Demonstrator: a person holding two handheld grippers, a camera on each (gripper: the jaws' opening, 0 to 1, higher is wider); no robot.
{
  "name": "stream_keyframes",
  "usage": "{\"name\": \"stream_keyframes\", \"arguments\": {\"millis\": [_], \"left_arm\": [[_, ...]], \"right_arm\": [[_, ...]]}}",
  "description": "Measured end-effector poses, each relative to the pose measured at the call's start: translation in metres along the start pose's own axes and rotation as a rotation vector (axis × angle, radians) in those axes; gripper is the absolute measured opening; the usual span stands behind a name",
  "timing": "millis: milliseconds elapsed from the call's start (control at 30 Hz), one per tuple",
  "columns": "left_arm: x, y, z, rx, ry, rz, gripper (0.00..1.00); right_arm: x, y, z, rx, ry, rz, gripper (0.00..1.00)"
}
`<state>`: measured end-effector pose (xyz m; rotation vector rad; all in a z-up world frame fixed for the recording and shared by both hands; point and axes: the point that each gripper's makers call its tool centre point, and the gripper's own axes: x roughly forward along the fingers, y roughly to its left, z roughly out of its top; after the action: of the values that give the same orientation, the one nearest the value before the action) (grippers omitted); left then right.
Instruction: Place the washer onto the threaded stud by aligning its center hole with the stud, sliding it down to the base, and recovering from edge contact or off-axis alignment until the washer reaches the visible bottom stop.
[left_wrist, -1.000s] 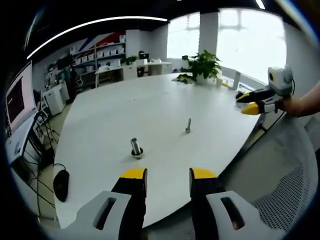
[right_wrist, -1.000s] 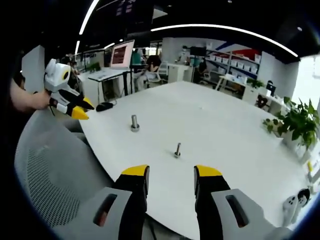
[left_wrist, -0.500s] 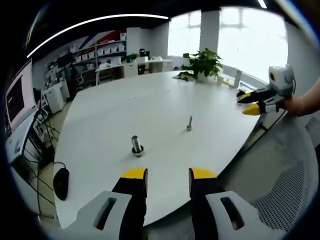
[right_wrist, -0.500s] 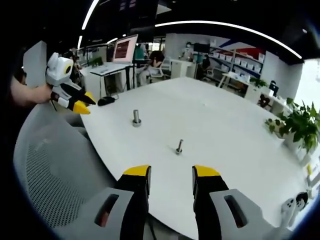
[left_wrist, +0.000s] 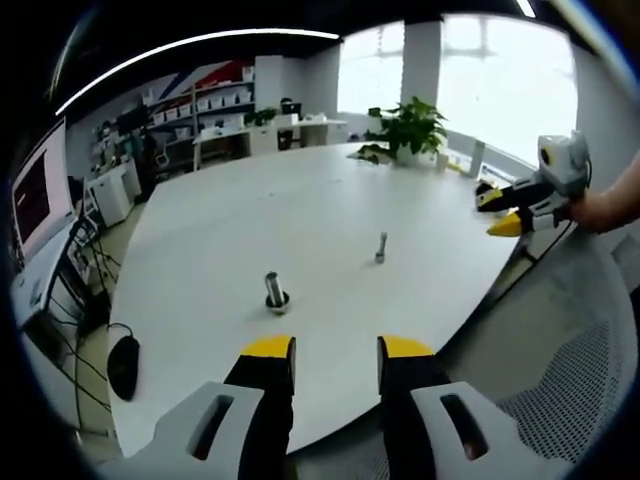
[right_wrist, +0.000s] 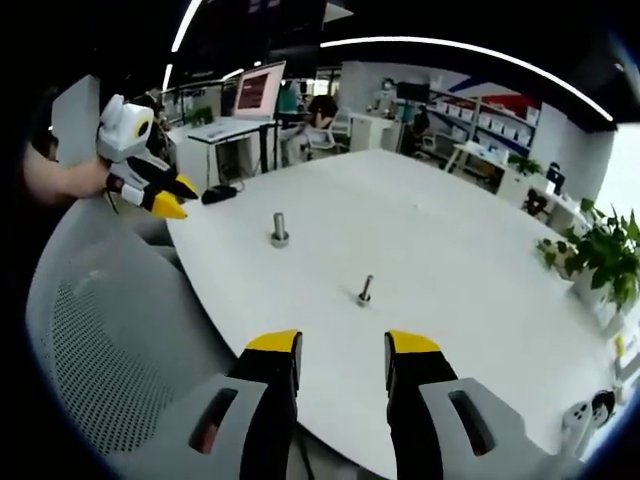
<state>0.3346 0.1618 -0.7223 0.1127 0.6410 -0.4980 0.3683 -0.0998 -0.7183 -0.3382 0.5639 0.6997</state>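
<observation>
Near the tabletop (left_wrist: 300, 200) edge, both the left gripper (left_wrist: 333, 350) and right gripper (right_wrist: 343, 345) hover spread and empty. Farther in stand a thick stud (left_wrist: 274, 290) and a thin stud (left_wrist: 381, 247). No washer is discernible; the risk is approaching the wrong stud.

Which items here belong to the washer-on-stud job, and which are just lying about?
Job items:
- thin threaded stud
- thicker stud with a ring at its base
- left hand-held gripper, open
- right hand-held gripper, open

Lying about:
- computer mouse
- potted plant
- mesh chair
</observation>
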Motion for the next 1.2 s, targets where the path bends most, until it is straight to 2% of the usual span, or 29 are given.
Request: {"name": "stream_keyframes", "arguments": {"millis": [300,700,800,967,1067,1200], "left_arm": [[0.003,-0.003,-0.003,0.017,0.025,-0.012,0.31],[0.003,-0.008,-0.008,0.016,0.043,-0.031,0.30],[0.004,-0.009,-0.011,0.025,0.057,-0.031,0.30],[0.004,-0.010,-0.011,0.023,0.063,-0.042,0.31],[0.003,-0.010,-0.013,0.033,0.067,-0.036,0.31],[0.002,-0.006,-0.013,0.008,0.063,-0.021,0.32]], "right_arm": [[-0.005,-0.003,0.010,0.021,-0.046,-0.021,0.35],[-0.010,-0.008,0.009,0.064,-0.060,-0.049,0.35],[-0.013,-0.013,0.012,0.080,-0.082,-0.069,0.35],[-0.014,-0.010,0.015,0.083,-0.088,-0.071,0.35],[-0.016,-0.010,0.016,0.074,-0.100,-0.074,0.35],[-0.015,-0.012,0.017,0.082,-0.105,-0.076,0.35]]}}
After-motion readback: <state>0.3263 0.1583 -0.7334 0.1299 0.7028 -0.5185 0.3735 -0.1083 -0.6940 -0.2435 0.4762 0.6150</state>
